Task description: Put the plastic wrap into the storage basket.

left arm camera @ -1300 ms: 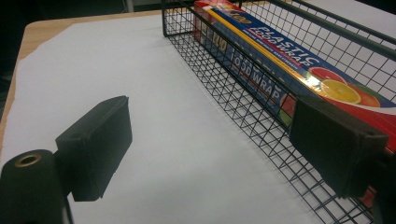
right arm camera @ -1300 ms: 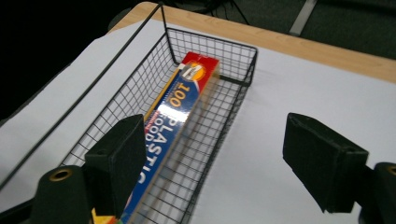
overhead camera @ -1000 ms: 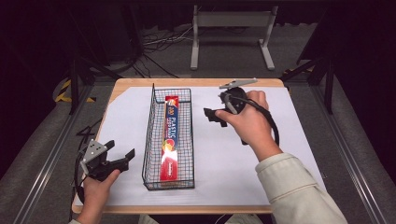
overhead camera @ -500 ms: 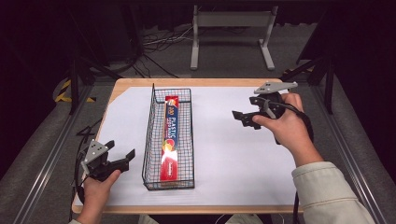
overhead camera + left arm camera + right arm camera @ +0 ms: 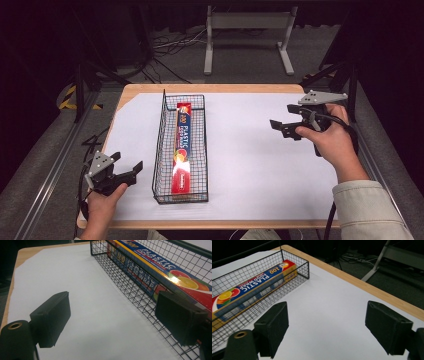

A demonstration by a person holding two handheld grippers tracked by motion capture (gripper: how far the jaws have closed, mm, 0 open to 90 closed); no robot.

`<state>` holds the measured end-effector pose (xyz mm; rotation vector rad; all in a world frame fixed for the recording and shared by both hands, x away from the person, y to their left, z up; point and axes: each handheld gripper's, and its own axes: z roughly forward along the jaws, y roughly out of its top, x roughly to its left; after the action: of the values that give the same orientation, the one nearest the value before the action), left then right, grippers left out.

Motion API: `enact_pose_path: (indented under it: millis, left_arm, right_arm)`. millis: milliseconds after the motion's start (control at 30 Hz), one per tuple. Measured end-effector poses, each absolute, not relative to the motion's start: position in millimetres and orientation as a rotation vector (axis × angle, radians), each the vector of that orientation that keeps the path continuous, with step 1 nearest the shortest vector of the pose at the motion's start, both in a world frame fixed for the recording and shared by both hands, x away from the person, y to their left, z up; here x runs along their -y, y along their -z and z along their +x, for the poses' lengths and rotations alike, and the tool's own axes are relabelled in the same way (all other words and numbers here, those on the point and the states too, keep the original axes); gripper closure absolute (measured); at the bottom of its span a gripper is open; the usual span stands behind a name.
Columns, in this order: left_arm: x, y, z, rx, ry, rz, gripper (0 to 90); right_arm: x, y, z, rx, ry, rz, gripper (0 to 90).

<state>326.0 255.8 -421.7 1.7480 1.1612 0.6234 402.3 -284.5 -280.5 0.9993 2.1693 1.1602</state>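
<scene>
A long red and blue box of plastic food wrap (image 5: 182, 147) lies lengthwise in a black wire basket (image 5: 162, 150) left of the table's middle. My left gripper (image 5: 127, 163) rests open at the near left corner, just left of the basket's near end. Between its jaws the left gripper view (image 5: 112, 312) has only white paper, with the basket (image 5: 130, 295) and box (image 5: 160, 270) to the right. My right gripper (image 5: 282, 116) hovers at the far right, pointing left. Its jaws have just been opening, and the right gripper view (image 5: 327, 322) has nothing between them. The box (image 5: 254, 282) lies farther off.
A white sheet (image 5: 250, 165) covers the wooden table (image 5: 210, 88), whose edge shows at the back. A grey metal stand (image 5: 247, 30) and cables sit on the floor beyond. Dark rails run along both sides of the table.
My right gripper has moved from beside the basket out to the table's far right side. The left gripper, basket and box have stayed where they were.
</scene>
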Motion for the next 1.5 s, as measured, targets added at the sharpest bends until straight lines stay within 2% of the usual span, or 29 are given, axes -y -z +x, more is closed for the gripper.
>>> enact_pose_path:
  millis: [367,867,1500]
  left_arm:
    - [-264,423,312,-1.166,-0.647,1.743,13.8]
    - [-264,426,302,-1.075,-0.628,1.764,13.4]
    - [-265,429,306,-1.055,-0.614,1.759,13.3]
  right_arm:
    - [324,343,393,-2.115,-1.193,1.052,18.9]
    - [348,398,375,-2.126,-1.229,1.048,16.0]
    - [343,440,367,-2.183,-1.196,1.06,14.7]
